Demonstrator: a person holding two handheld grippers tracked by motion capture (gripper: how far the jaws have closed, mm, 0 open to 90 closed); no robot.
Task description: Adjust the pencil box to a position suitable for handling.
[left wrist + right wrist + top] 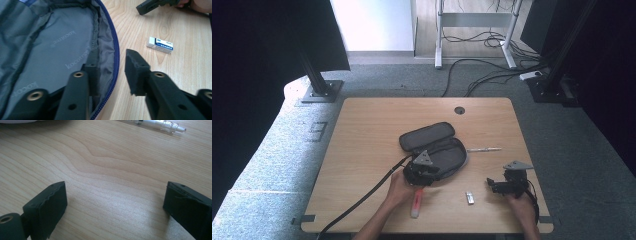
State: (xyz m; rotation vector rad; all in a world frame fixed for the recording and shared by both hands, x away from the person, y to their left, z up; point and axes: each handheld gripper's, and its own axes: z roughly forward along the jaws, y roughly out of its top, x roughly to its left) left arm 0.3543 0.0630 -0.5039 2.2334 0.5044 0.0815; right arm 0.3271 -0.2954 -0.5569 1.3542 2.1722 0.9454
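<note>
A wooden table (377,140) on grey carpet is seen from the high view, with an opened pencil case (434,147) at its middle, a pen (484,149) beside it, an eraser (470,198) and a pink-red marker (417,202) nearer the person. In the left gripper view, the left tool (110,65) is spread across the case's zipper edge, one jaw inside, nothing pinched. In the right gripper view, the right tool (115,200) is held wide open over bare wood. Packing appears hardly begun: pen, eraser and marker remain outside.
</note>
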